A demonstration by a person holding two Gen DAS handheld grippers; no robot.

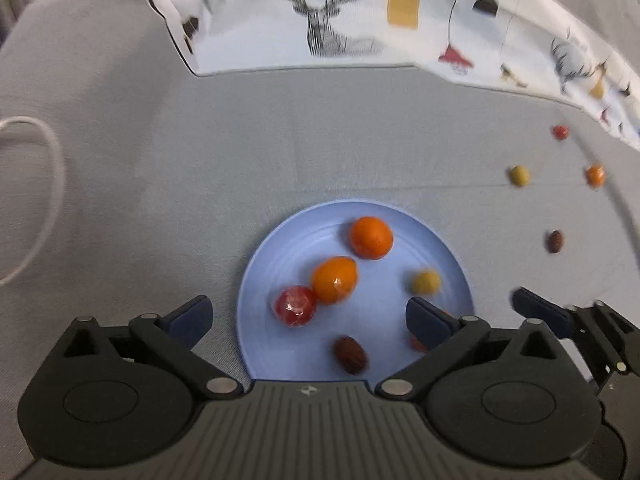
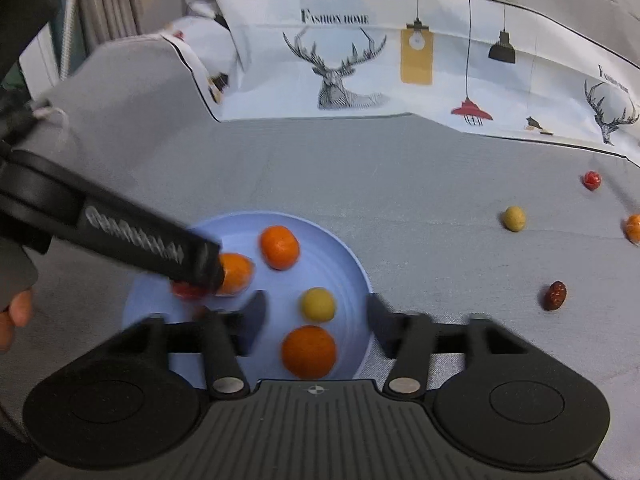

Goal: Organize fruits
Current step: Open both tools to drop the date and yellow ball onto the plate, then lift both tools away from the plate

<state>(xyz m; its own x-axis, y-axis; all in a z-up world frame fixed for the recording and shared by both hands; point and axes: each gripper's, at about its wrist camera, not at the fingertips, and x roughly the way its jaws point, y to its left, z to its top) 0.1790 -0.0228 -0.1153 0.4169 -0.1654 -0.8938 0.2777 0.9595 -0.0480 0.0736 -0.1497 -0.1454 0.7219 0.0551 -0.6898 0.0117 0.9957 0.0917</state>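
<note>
A light blue plate (image 1: 276,340) (image 2: 352,268) lies on the grey cloth and holds several fruits: two oranges (image 1: 371,237) (image 1: 334,279), a red fruit (image 1: 294,306), a yellow-green fruit (image 1: 426,282) (image 2: 318,304) and a brown date (image 1: 351,355). My left gripper (image 1: 308,316) is open above the plate's near side, empty. My right gripper (image 2: 316,320) is open, its fingers either side of the yellow-green fruit and an orange (image 2: 309,352). The right gripper shows in the left wrist view (image 1: 560,316) at the plate's right edge.
Loose fruits lie on the cloth to the right: a red one (image 2: 591,180), a yellow-green one (image 2: 514,218), an orange one (image 2: 633,227) and a brown date (image 2: 555,295). A deer-print cloth (image 2: 360,68) borders the back. A white cord (image 1: 48,184) lies at left.
</note>
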